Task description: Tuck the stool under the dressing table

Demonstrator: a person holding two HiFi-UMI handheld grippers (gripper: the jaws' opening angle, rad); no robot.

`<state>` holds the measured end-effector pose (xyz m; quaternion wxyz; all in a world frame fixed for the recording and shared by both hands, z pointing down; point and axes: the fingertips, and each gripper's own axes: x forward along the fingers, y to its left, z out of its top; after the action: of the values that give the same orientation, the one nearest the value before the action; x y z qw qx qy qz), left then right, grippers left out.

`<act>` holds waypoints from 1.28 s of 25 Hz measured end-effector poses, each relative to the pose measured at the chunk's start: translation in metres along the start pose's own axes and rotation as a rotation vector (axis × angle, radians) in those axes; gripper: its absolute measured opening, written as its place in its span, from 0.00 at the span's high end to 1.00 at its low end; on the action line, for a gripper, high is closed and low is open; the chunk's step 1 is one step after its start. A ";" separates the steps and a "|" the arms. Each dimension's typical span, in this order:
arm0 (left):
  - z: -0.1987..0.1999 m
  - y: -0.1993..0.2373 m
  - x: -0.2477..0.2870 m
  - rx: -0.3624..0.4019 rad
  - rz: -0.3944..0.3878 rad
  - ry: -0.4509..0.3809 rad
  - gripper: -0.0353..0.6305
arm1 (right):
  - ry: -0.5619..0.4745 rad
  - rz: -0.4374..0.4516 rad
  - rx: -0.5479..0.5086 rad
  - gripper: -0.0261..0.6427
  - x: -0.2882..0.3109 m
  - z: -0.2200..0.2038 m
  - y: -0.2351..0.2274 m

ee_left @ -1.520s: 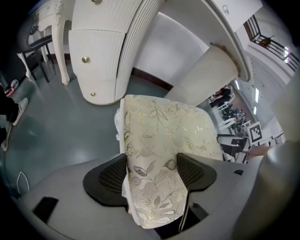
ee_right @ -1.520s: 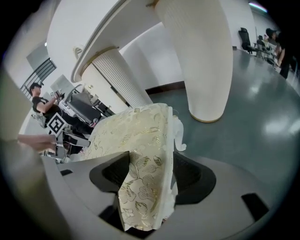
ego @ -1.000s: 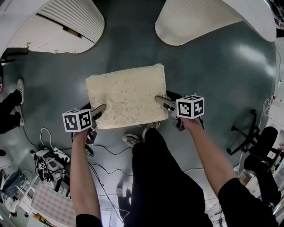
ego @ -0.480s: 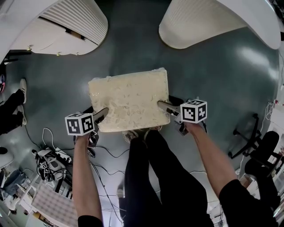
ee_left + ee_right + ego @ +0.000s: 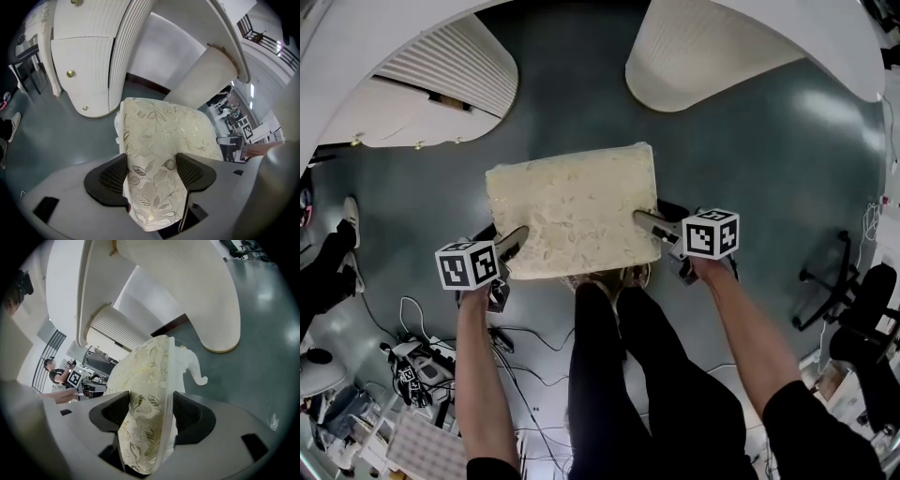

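You grip the stool (image 5: 572, 211) by its cushioned seat: left gripper (image 5: 516, 234) jaws clamped on the near-left edge, right gripper (image 5: 641, 219) jaws on the right edge. It sits just short of the gap between the dressing table (image 5: 441, 84) pedestals. Judging by this, you're mid-push; next, drive it straight away from you, centred.

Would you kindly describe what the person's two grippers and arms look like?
The left gripper and right gripper each have a grey body, black mesh-textured pads and a white cube with black square markers. The person wears black short sleeves; forearms are bare.
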<state>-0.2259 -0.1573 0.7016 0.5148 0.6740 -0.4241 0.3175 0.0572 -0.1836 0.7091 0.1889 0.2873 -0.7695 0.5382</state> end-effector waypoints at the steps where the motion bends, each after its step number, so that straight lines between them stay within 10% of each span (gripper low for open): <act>1: 0.015 0.003 0.004 0.015 -0.004 -0.002 0.45 | -0.012 -0.009 0.008 0.58 0.004 0.011 -0.003; 19: 0.096 0.028 0.023 0.160 -0.031 -0.003 0.45 | -0.112 -0.071 0.085 0.58 0.029 0.053 -0.010; 32: 0.101 0.021 0.015 0.186 -0.040 -0.198 0.45 | -0.201 -0.055 0.056 0.58 0.024 0.056 -0.006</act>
<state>-0.2391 -0.2607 0.6962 0.4121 0.7551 -0.4281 0.2772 0.0438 -0.2439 0.7083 0.1174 0.3662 -0.7610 0.5224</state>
